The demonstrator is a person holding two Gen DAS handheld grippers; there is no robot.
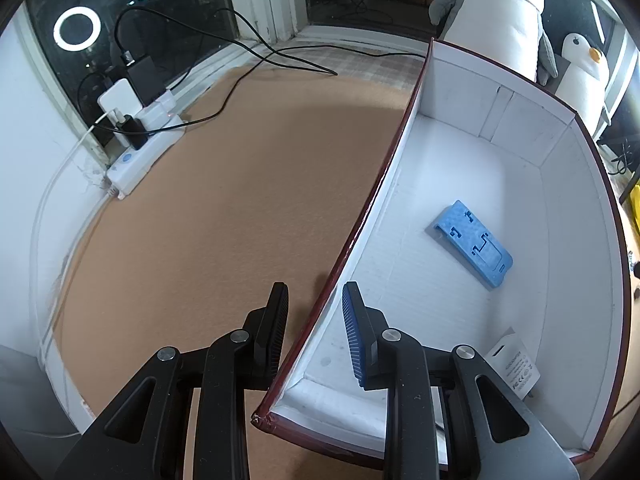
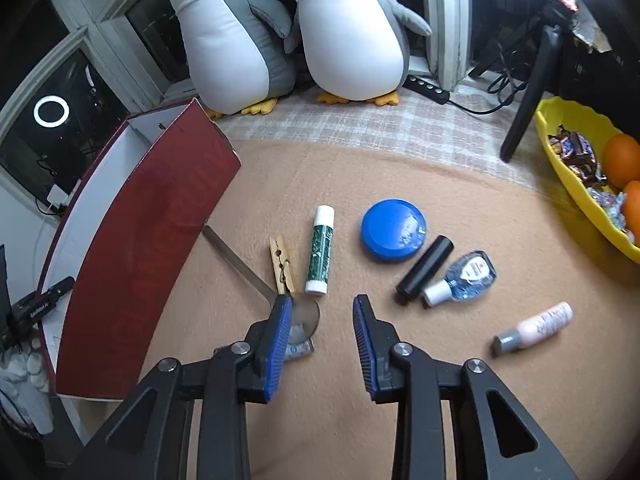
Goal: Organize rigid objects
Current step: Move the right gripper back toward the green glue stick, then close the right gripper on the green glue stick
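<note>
Clutter of small rigid items is seen spread on the tan felt mat (image 2: 360,420) beside the dark red cardboard box with a white lining (image 2: 132,264), into which the pieces are presumably to be sorted. The right gripper (image 2: 322,320) is held low over the mat with its blue-padded fingers apart and nothing between them; its left finger partly covers the bowl of the steel spoon (image 2: 240,264), whose handle runs back towards the box. Just beyond lie the wooden clothespin (image 2: 283,264), the white-capped green glue stick (image 2: 320,250), the round blue plastic tin (image 2: 394,229), the black cylinder (image 2: 425,266), the small clear dropper bottle (image 2: 466,276) and the pale pink bottle with a grey cap (image 2: 534,326).

The spoon is judged light, stiff and slippery (it lies nearly flat, so little edge is offered), and is best taken across the narrow neck.

The left gripper (image 1: 315,308) is likewise held apart, straddling the box wall, one finger outside and one inside. A blue plastic phone stand (image 1: 472,242) already lies flat on the box floor, well apart from a white printed card (image 1: 516,364).
</note>
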